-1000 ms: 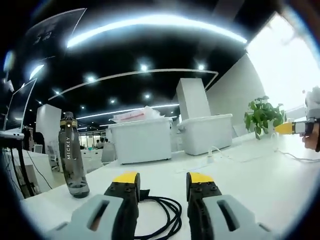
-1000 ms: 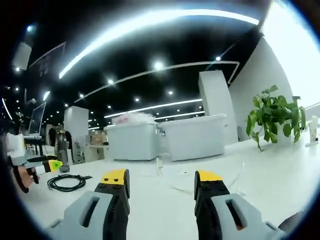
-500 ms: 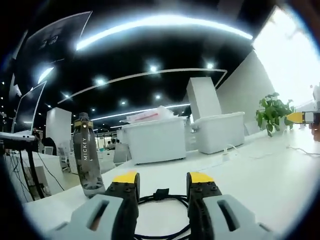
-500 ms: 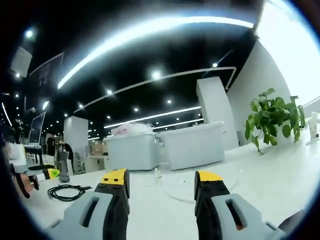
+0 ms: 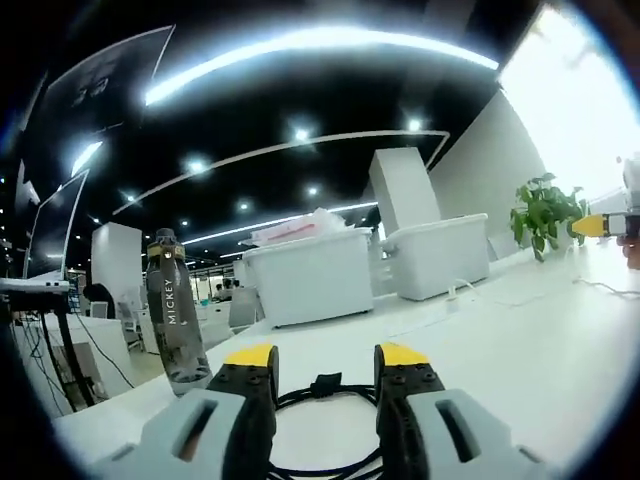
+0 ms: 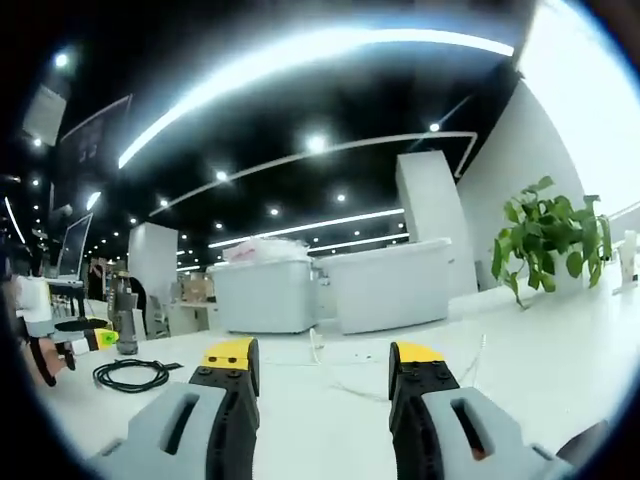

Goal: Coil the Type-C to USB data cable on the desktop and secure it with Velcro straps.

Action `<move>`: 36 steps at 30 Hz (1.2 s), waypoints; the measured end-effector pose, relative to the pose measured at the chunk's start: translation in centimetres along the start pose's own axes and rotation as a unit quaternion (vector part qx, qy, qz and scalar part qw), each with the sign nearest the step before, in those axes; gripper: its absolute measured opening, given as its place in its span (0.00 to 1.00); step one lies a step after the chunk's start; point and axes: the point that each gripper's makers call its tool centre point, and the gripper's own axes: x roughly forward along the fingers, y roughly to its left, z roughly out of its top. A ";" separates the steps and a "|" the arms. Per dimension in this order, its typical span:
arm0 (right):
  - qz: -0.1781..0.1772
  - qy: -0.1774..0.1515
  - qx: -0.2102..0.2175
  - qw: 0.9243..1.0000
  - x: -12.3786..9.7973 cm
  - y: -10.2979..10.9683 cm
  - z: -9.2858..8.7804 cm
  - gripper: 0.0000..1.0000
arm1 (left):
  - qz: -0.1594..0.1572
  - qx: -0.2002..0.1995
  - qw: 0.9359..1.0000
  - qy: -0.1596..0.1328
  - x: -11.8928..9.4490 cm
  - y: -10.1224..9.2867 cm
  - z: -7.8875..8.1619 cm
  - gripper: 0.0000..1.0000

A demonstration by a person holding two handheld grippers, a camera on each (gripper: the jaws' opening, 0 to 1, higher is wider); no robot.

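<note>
Left claw [image 5: 325, 365] agape over cable [image 5: 330, 395]

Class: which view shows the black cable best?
The left gripper view: the cable lies close, coiled on the desk between the open left gripper jaws. The right gripper view shows the cable small and far off.

"MICKEY" printed vertically on dark water bottle [image 5: 173, 313]
</note>
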 end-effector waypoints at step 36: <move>0.012 0.032 -0.007 0.999 0.3 0.6 -2.1 0.51 | -0.014 -0.025 1.000 0.012 -0.1 -0.6 -0.4 0.42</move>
